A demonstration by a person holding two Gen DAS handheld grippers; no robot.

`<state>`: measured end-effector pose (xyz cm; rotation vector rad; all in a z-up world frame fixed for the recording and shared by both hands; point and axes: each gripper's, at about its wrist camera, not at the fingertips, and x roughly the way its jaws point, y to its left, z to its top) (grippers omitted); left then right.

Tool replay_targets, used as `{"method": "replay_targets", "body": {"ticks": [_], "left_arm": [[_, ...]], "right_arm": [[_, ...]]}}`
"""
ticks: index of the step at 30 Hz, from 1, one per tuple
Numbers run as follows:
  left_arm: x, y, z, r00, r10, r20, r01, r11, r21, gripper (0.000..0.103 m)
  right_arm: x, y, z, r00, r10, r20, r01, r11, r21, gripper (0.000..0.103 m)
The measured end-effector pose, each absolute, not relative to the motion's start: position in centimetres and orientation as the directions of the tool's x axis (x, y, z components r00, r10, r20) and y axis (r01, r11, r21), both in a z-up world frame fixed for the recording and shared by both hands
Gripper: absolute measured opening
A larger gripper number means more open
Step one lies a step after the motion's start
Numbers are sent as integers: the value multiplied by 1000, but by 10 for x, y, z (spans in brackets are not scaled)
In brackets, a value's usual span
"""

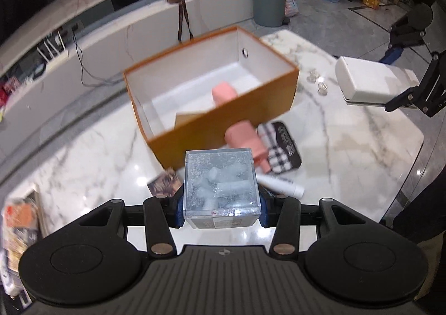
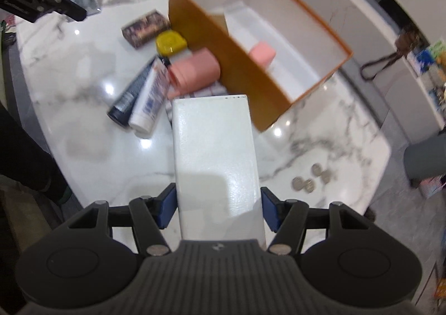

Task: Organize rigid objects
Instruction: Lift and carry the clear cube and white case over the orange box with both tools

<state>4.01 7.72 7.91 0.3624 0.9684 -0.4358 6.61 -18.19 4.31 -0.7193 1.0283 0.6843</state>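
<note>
Left wrist view: clear acrylic cube with pale frosted pieces inside (image 1: 221,182) sat clamped between the blue pads of the left gripper (image 1: 221,203), pads pressed on its two side faces, held above the white marble tabletop (image 1: 348,147). Open orange cardboard box with white lining (image 1: 211,86) lay directly ahead of the fingers and just beyond the cube, its near wall facing the camera. One pink block (image 1: 224,93) was already inside the box.

Right wrist view: right gripper (image 2: 218,209) was closed on a long white rectangular box (image 2: 214,153), gripped at its near end. Long axis of the white box ran straight out along the fingers, its far end pointing at the near corner of the orange box.

Judgement: both grippers were loaded and aimed at the orange box. The left cube appeared the nearer load, with the box wall just ahead and slightly lower; the coming move would need it lifted over that wall. The white box's length would have to line up with the orange box's long side to fit.

Still on the table beside the orange box: pink cylinder (image 2: 195,69), yellow rounded lid (image 2: 170,42), dark tube (image 2: 131,94) and white tube (image 2: 150,103) lying side by side, dark patterned flat box (image 2: 146,27), black-and-white checked flat item (image 1: 281,147). A few coins (image 2: 309,178) lay well apart, toward the table edge.

Motion blur softened both views; labels unreadable.
</note>
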Motion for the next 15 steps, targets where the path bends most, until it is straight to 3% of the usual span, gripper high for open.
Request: {"method": "replay_targets", "body": {"ticks": [15], "left_arm": [[76, 34, 198, 621, -199, -758, 519, 829, 208, 53]], "right_arm": [[72, -171, 185, 554, 224, -802, -751, 550, -365, 62]]}}
